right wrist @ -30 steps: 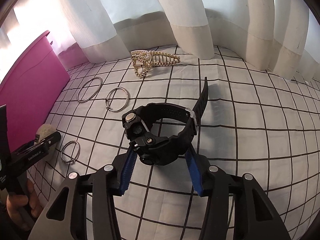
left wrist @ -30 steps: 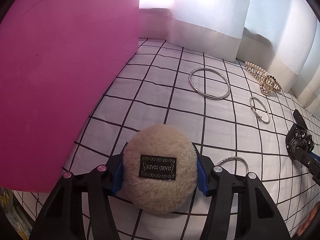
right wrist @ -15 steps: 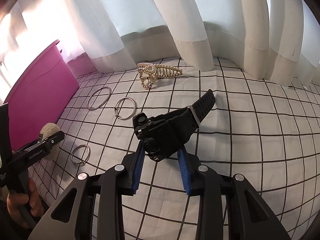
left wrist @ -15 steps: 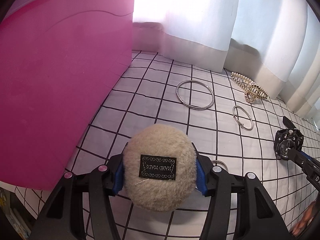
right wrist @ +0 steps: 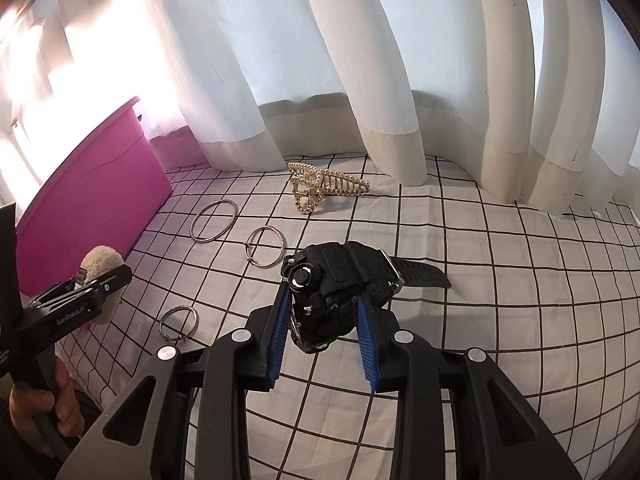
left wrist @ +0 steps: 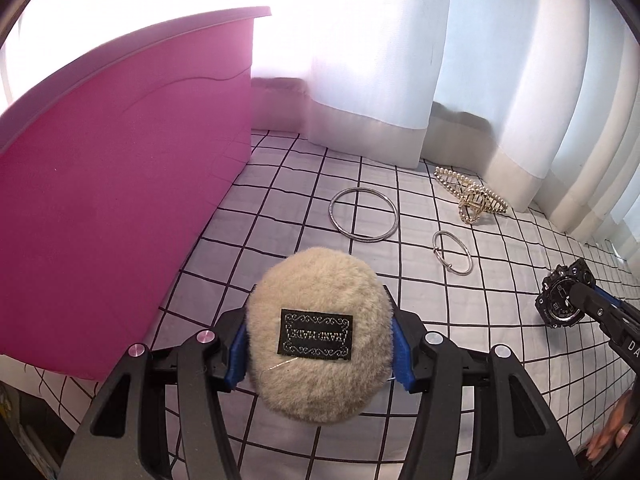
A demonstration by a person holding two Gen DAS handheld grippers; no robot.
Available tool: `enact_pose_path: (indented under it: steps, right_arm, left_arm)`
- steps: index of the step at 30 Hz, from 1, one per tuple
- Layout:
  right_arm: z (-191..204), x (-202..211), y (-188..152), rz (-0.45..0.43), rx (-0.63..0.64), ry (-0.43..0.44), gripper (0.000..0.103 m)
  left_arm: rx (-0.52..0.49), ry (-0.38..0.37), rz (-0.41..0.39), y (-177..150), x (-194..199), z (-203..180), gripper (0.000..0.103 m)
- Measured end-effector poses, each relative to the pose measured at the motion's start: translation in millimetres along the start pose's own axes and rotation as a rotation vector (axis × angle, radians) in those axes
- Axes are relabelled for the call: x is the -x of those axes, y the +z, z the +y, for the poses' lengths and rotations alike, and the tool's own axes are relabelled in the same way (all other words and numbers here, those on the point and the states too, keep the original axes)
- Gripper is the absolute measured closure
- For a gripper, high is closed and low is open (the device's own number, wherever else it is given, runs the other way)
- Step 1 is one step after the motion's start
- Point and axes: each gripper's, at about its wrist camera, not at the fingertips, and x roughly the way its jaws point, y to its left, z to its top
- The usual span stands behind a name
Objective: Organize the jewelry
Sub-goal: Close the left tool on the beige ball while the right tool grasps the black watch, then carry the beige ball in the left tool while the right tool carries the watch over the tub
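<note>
My left gripper (left wrist: 320,350) is shut on a beige fluffy hair clip (left wrist: 318,336) with a black label, held above the checked sheet beside the pink box (left wrist: 120,184). My right gripper (right wrist: 322,332) is shut on a black watch (right wrist: 340,280) and holds it off the sheet, its strap trailing right. The watch also shows in the left wrist view (left wrist: 562,300). A large silver bangle (left wrist: 363,221), a smaller silver ring (left wrist: 453,252) and a gold pearl hair claw (left wrist: 472,196) lie on the sheet ahead. Another small ring (right wrist: 178,322) lies near the left gripper.
The pink box (right wrist: 92,196) stands at the left, its top rim above gripper height. White curtains (right wrist: 360,80) hang along the far edge of the checked sheet (right wrist: 500,280).
My right gripper has closed on the watch and lifted it off the sheet. My left gripper has risen with the fluffy clip, so the pink box's rim now shows.
</note>
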Motion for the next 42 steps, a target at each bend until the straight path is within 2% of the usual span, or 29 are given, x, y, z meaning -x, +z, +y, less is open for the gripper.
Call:
enact_pose_path:
  steps: [3, 6, 25, 36, 42]
  right_arm:
    - [0.8, 4.8, 3.5, -0.006, 0.005, -0.001, 0.074]
    - [3.2, 9.5, 7.5, -0.010, 0.017, 0.000, 0.080]
    - [17.7, 37.3, 28.7, -0.054, 0.082, 0.022, 0.081]
    - [74.1, 72.0, 79.8, -0.169, 0.196, 0.122, 0.081]
    - [124.1, 81.5, 111.4, -0.236, 0.269, 0.229, 0.081]
  left_arm:
    - [0.001, -0.007, -0.007, 3.0, 6.5, -1.3, 0.049]
    - [0.003, -0.011, -0.019, 5.8, 14.3, -1.7, 0.049]
    - [0.008, -0.024, -0.076, 21.4, 57.1, -9.9, 0.049]
    - [0.053, -0.005, -0.181, 54.9, 117.0, 1.1, 0.049]
    - [0.084, 0.041, -0.234, 72.8, 153.8, 23.5, 0.049]
